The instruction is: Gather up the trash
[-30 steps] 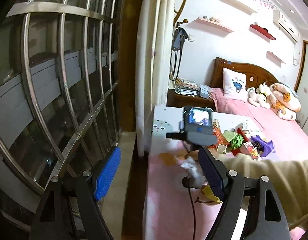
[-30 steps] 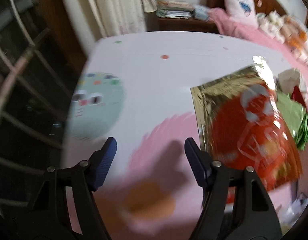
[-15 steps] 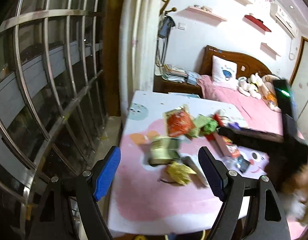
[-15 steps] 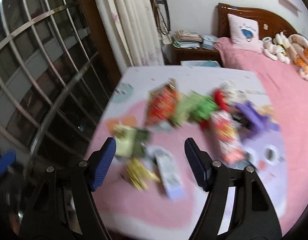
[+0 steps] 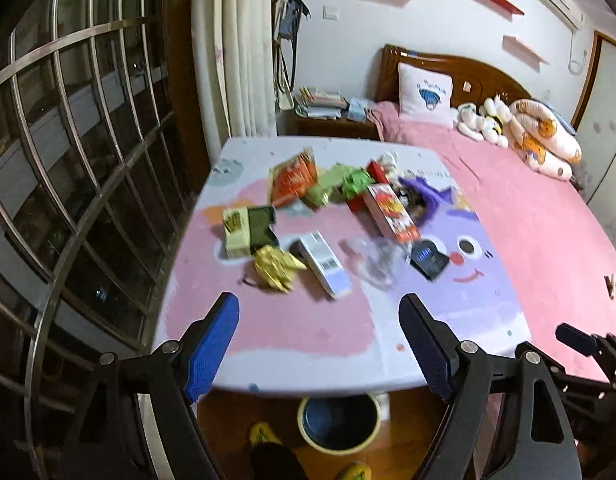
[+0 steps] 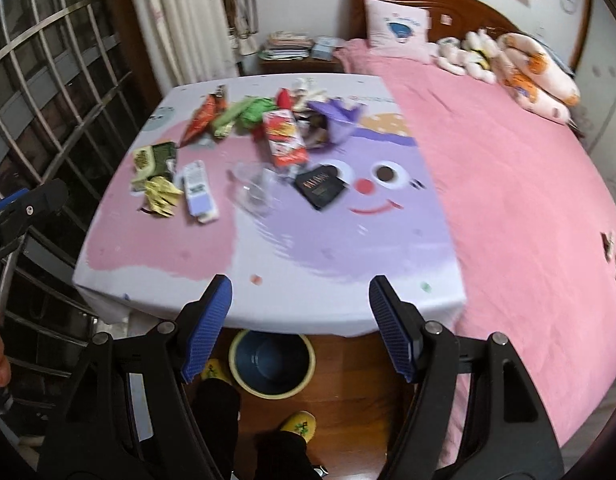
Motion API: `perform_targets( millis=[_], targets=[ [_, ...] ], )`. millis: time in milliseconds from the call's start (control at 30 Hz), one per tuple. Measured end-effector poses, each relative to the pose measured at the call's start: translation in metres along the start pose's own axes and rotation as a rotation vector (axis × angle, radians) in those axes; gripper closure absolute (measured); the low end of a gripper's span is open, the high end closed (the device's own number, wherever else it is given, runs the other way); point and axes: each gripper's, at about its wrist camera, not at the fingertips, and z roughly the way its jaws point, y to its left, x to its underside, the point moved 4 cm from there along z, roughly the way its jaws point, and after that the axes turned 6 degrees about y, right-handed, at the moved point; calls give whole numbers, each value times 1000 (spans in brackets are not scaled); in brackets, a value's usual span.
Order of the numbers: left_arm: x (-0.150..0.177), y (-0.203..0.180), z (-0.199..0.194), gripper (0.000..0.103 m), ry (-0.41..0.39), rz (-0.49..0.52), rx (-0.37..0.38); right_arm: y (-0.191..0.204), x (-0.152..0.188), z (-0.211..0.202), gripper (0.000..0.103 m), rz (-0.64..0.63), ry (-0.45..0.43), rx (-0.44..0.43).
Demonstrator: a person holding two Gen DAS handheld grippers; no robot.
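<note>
While wrappers (image 5: 293, 176) and cartons (image 6: 283, 138) litter the cartoon tablecloth (image 6: 308, 240), your bin (image 6: 271, 362) sits on the floor below its near edge.
Your left gripper (image 5: 320, 344) and right gripper (image 6: 299, 326) hover short of the table, both spread wide and holding nothing.

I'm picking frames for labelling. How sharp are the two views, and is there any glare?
Left wrist: clear plastic wrapper smeared, yellow wrapper soft, window bars bowed by fisheye. Right wrist: red carton and the wrapper motion-blurred. No strong glare in either.

Wrappers and boxes (image 5: 332, 216) strewn on table, bin (image 6: 271, 362) on floor below
</note>
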Motion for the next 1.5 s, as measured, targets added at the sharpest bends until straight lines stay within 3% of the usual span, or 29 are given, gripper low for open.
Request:
perform_targets(
  millis=[200, 467, 667, 767, 1233, 1367, 1500],
  targets=[
    [26, -31, -8, 20, 29, 17, -15, -15, 19, -17, 34, 18, -1, -34],
    [42, -44, -25, 20, 38, 56, -8, 0, 20, -28, 34, -22, -10, -70],
    [30, -45, -64, 20, -87, 52, 26, 1, 11, -41, 34, -27, -34, -50],
    [16, -45, -89, 20, -154, 60, 82, -2, 7, -59, 34, -32, -91, -22],
    [-19, -93, -158, 20, -382, 346, 253, -45, 17, -112, 34, 205, -172, 160],
    [-19, -101, -168, 20, -410, 452, 299, -42, 22, -113, 34, 240, -147, 195],
    [-18, -105, -166, 20, -372, 515, 353, -28, 27, -113, 34, 229, -119, 237]
  ],
)
